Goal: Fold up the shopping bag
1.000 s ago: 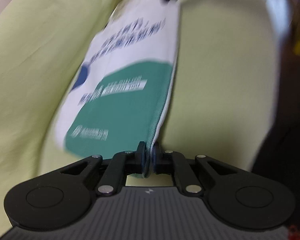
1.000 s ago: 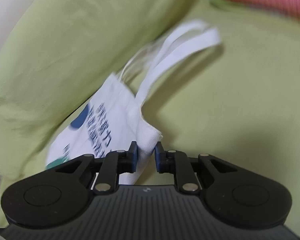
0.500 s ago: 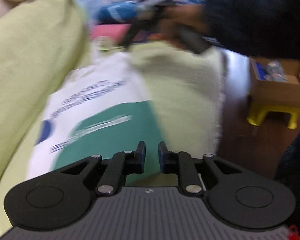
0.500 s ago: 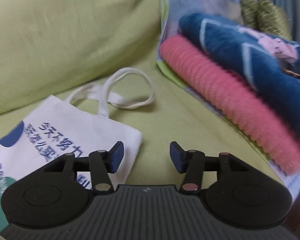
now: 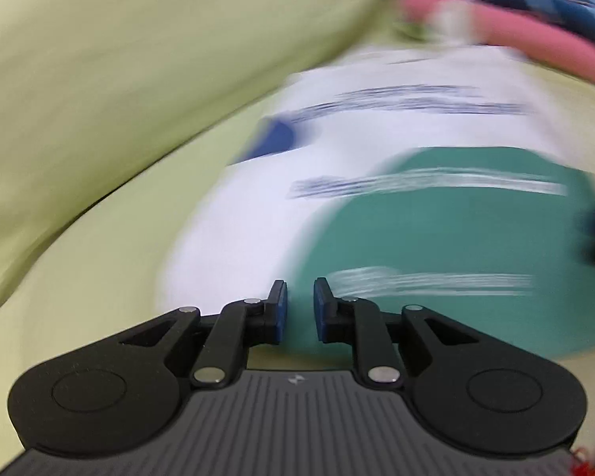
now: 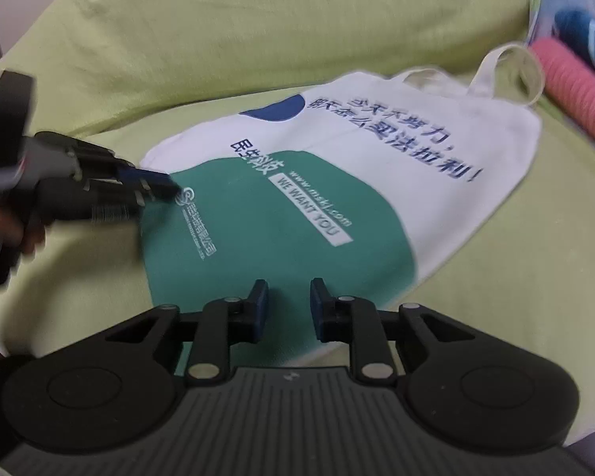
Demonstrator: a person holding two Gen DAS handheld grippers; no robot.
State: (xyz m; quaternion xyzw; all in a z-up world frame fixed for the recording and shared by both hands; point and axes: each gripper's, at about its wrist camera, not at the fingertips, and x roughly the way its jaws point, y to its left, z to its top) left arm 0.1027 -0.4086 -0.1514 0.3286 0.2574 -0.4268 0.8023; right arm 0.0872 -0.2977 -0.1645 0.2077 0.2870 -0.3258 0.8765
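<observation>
The shopping bag (image 6: 377, 166) lies flat and unfolded, printed side up, on the light green cushion (image 6: 535, 277), with its handles (image 6: 511, 67) toward the pink roll (image 6: 575, 91). The right tool (image 6: 285, 305) is over the bag's near edge, jaws closing with a gap between them, gripping nothing. The left tool (image 5: 300, 307) is at the bag's green corner, slightly parted and empty.

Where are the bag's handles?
In the right wrist view, the handles lie at the upper right, at the bag's far end beside the pink roll.
</observation>
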